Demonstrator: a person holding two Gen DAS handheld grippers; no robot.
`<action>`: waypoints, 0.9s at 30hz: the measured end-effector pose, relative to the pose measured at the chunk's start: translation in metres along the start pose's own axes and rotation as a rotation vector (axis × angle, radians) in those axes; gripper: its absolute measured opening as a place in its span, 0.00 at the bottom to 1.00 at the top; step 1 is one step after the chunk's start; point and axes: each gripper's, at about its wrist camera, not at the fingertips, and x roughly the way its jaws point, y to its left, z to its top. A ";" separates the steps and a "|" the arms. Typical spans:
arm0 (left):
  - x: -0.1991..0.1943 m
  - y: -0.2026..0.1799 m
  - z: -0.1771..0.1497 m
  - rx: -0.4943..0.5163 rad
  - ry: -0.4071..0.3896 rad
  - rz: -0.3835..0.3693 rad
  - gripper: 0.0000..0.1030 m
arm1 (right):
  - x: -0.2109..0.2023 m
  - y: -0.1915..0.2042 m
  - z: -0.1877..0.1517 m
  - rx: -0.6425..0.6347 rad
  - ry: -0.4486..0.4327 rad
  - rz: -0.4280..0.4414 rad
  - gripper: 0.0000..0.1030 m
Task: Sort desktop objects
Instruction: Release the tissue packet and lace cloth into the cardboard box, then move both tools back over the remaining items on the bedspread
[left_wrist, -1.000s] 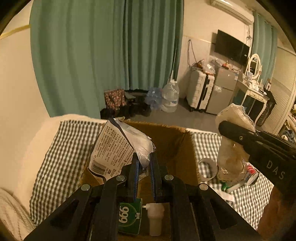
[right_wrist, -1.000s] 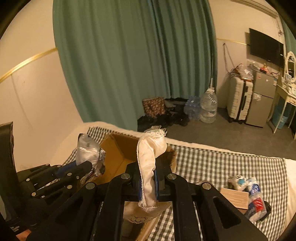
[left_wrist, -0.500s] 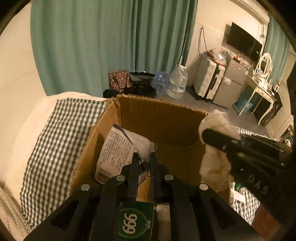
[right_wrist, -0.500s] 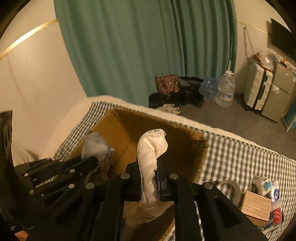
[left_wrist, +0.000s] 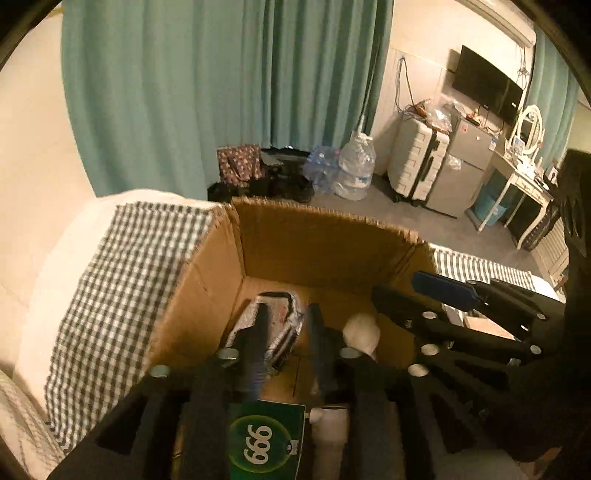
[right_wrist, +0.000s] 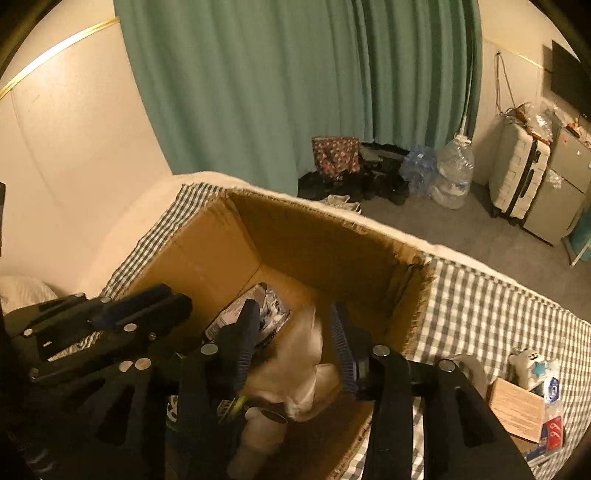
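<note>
Both grippers hang over an open cardboard box (left_wrist: 314, 240) on a checked cloth. My left gripper (left_wrist: 286, 319) has its jaws opening, and the silver snack packet (left_wrist: 275, 314) lies loose on the box floor below its left finger. My right gripper (right_wrist: 293, 323) is opening too. The cream lace cloth (right_wrist: 299, 362) is blurred and slumped between its fingers, and the pads do not press on it. In the left wrist view the cloth (left_wrist: 362, 332) rests on the box floor beside the right gripper (left_wrist: 443, 291). The right wrist view shows the left gripper (right_wrist: 140, 306) over the box's (right_wrist: 314, 240) left wall.
A green "999" box (left_wrist: 266, 443) and a white bottle (left_wrist: 328, 435) sit in the box's near end. On the checked cloth to the right lie a small brown carton (right_wrist: 517, 410), a white plush toy (right_wrist: 528, 363) and packets. Beyond the bed edge are floor, curtain and suitcase.
Both grippers sank into the box and their jaws parted. The packet dropped from the left gripper to the box floor, and the cloth slid out of the right gripper's grip.
</note>
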 end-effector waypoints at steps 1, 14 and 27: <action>-0.006 0.000 0.002 0.001 -0.014 0.026 0.48 | -0.006 -0.002 0.001 0.009 -0.009 0.000 0.39; -0.086 -0.024 0.017 0.025 -0.156 0.000 0.70 | -0.104 -0.013 0.002 0.033 -0.142 -0.073 0.54; -0.169 -0.069 0.021 0.034 -0.284 -0.019 1.00 | -0.233 -0.038 -0.018 0.061 -0.324 -0.190 0.81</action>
